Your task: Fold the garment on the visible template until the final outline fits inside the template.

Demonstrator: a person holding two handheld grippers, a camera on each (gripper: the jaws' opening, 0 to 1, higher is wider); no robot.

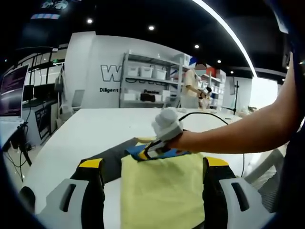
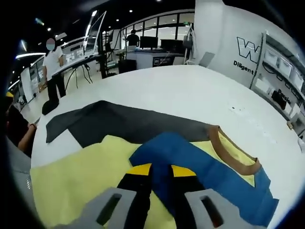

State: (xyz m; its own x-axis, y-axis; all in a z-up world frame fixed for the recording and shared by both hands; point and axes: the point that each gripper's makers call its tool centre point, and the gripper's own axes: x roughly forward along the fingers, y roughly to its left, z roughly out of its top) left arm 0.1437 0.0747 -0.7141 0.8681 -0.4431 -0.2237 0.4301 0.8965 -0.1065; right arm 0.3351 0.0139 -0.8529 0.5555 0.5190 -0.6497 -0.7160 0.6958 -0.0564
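The yellow garment (image 2: 86,176) is lying spread over a dark grey template (image 2: 124,121) on the white counter (image 2: 181,90), with its brown-trimmed collar (image 2: 228,148) facing away from the camera in the right gripper view and its blue sleeve (image 2: 190,162) folded across the yellow body. In that view the right tool (image 2: 161,177) is pinching the blue sleeve, its black, yellow-tipped jaws drawn together with the blue cloth running between them. In the left gripper view the left tool (image 1: 155,167) is standing with its jaws spread wide apart, a broad panel of yellow cloth lying between them without either jaw pressing on it, so it is released. Just beyond that cloth the right tool (image 1: 159,143) is showing again from the outside, gripped in a person's hand (image 1: 178,140) whose bare forearm is reaching in from the right, its tips sitting at the blue sleeve (image 1: 143,151) on top of the garment. A strip of the grey template (image 1: 112,160) is peeking out to the left of the yellow cloth. Behind the counter, white shelving with bins (image 1: 150,78) is standing against a wall, and another person (image 1: 193,88) is standing beside it.
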